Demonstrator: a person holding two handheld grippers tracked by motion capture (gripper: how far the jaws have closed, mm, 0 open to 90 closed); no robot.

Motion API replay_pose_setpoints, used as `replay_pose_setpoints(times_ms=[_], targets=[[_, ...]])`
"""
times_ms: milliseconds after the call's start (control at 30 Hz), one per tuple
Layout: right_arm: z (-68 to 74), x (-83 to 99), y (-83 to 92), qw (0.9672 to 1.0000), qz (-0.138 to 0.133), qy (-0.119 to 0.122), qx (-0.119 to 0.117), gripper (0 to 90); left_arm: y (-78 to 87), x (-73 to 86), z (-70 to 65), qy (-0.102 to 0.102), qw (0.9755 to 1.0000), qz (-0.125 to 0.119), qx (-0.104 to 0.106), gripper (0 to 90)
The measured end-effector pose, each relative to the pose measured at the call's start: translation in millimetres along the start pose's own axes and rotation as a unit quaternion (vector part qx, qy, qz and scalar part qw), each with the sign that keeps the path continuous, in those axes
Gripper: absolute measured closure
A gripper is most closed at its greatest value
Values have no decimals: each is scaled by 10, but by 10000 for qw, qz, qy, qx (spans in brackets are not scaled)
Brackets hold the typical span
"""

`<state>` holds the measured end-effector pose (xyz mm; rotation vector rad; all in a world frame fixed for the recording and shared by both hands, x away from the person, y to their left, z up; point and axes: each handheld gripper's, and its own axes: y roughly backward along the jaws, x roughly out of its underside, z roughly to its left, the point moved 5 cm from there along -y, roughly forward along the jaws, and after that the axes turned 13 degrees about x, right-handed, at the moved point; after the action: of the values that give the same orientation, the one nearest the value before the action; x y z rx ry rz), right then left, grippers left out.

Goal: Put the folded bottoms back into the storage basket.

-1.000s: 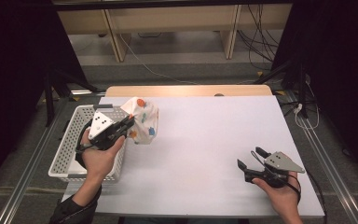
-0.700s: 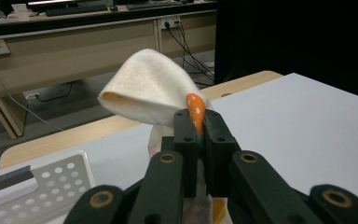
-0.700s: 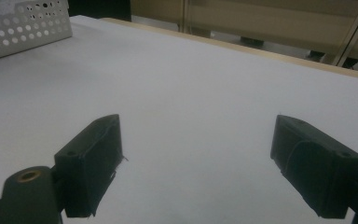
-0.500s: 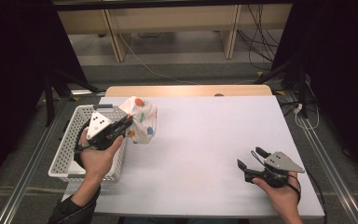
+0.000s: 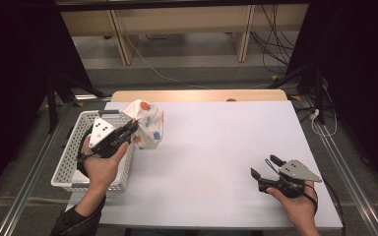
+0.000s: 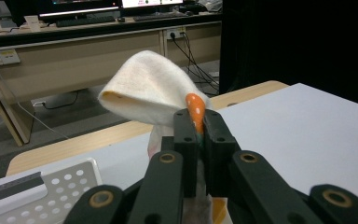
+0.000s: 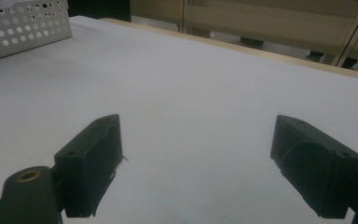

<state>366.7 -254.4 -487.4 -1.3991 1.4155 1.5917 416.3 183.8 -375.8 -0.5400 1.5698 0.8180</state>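
Note:
A white cloth (image 5: 147, 123) with orange and blue spots hangs in the air at the basket's right rim, pinched by my left gripper (image 5: 131, 129). In the left gripper view the jaws are shut on the cloth (image 6: 144, 88), which folds up and over them, an orange spot at the pinch point. My left gripper (image 6: 197, 135) points toward the table's far edge. My right gripper (image 5: 266, 166) rests low over the table's near right part, open, with nothing between its fingers (image 7: 93, 158); bare white tabletop lies ahead of it.
A white perforated basket (image 5: 74, 147) stands at the table's left edge, its corner also in the right gripper view as a basket (image 7: 23, 23). The white tabletop (image 5: 216, 137) has a wooden strip along its far edge. Shelving and cables lie beyond.
The left gripper has lifted the cloth slightly and carried it a little to the right, away from the basket. The right gripper has not moved.

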Motion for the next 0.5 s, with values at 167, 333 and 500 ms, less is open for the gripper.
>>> replay_pose_setpoints(times_ms=[167,333,500], targets=[[1,1,0,10000,2,2,2,171,24,-5,13,-1,10000,-17,-17,848],[-1,-1,-1,10000,-4,3,2,171,47,-8,39,5,10000,-19,-48,848],[0,-1,1,10000,-2,2,-3,171,63,-6,60,14,10000,-10,-74,848]])
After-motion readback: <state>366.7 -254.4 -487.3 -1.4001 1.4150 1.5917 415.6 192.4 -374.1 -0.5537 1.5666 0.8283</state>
